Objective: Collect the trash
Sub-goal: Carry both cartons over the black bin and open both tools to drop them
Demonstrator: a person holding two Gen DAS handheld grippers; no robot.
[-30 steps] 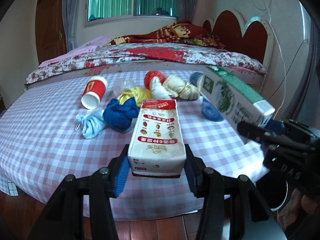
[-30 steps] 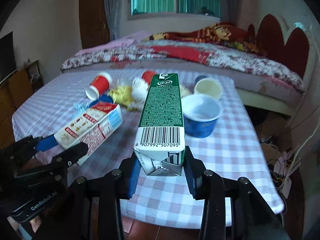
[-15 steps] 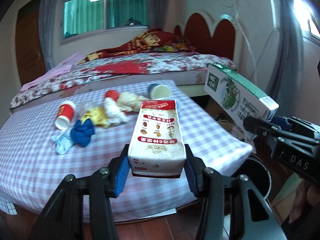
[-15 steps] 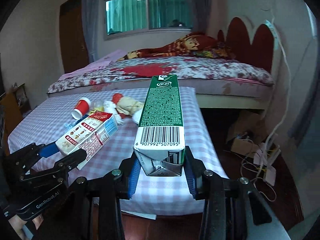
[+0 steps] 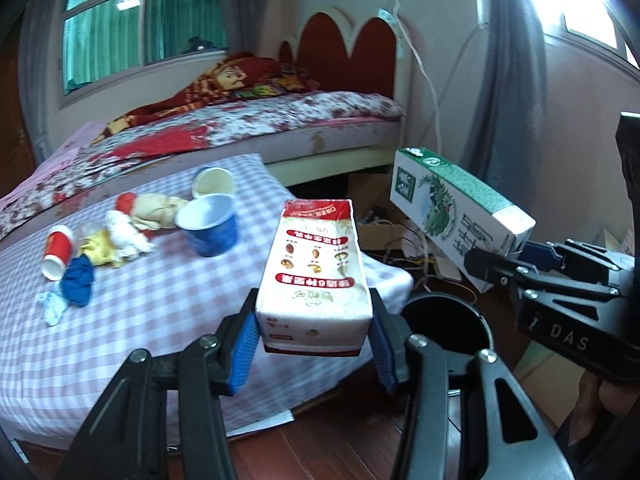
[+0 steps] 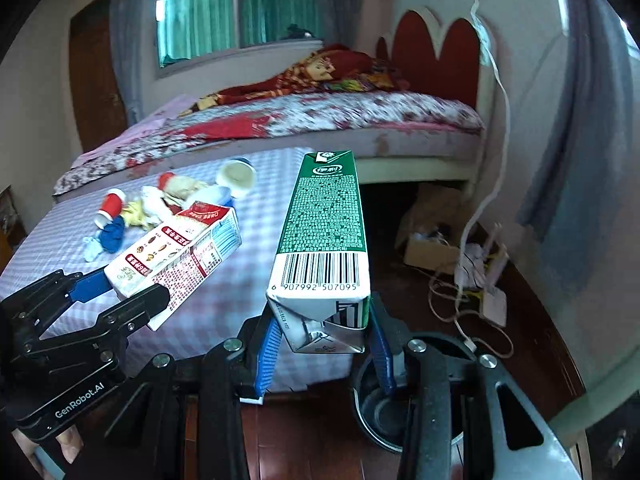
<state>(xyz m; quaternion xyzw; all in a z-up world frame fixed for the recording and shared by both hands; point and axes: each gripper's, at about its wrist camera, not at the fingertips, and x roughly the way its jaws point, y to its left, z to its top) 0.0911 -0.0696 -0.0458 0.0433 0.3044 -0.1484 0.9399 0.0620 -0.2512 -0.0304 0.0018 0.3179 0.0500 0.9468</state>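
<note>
Right gripper [image 6: 322, 354] clamps the green milk carton [image 6: 326, 236], long axis pointing forward; the black trash bin [image 6: 384, 404] lies just below it, so this arm looks nearer. Left gripper [image 5: 314, 352] clamps the white-and-red carton [image 5: 316, 272], bin [image 5: 444, 328] down to its right. Two cartons held; two blue cups and one red cup on the table [image 5: 160, 320].

dim, bluish room light from the window [image 5: 140, 36]; fisheye bending with dark corners, mild blur.
</note>
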